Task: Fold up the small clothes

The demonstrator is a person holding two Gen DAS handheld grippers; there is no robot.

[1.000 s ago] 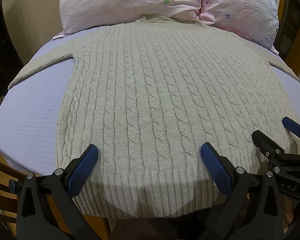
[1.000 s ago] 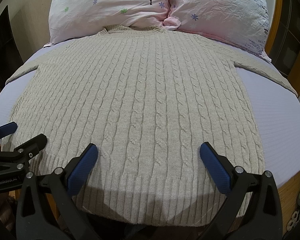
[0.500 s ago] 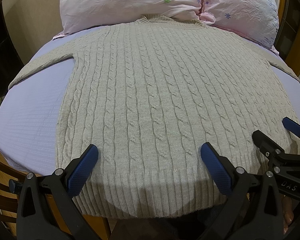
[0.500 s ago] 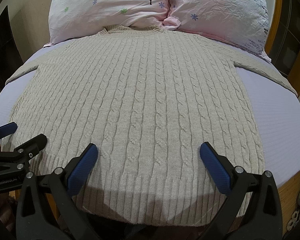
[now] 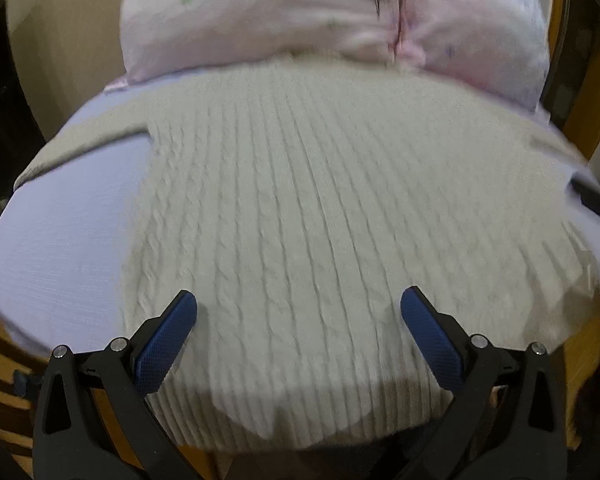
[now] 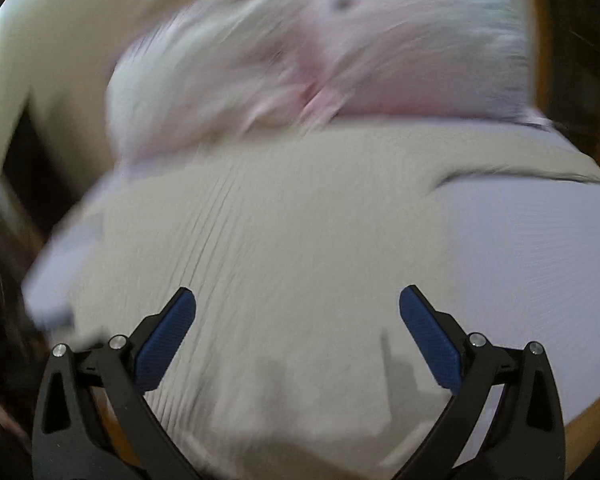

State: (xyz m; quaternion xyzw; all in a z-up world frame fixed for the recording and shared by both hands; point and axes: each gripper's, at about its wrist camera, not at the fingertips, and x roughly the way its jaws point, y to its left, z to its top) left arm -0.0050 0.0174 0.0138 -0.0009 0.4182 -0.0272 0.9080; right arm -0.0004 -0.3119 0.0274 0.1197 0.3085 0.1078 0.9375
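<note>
A beige cable-knit sweater [image 5: 300, 208] lies flat on the lilac bed sheet [image 5: 60, 240], collar toward the pillows, hem hanging over the near edge. My left gripper [image 5: 299, 312] is open and empty, its blue pads spread over the hem area. The sweater also shows in the blurred right wrist view [image 6: 280, 260]. My right gripper [image 6: 298, 312] is open and empty above the sweater's lower right part. A dark piece of the right gripper [image 5: 590, 194] shows at the right edge of the left wrist view.
Two pink floral pillows [image 5: 300, 12] lie at the head of the bed, touching the collar. Bare sheet [image 6: 520, 260] lies right of the sweater. A wooden bed frame [image 5: 592, 92] runs along the right side. The right sleeve [image 6: 520, 168] lies out to the side.
Both grippers have moved forward over the sweater; both views are now blurred. The right gripper has swung right and sits farther up in the left wrist view. Both stay open.
</note>
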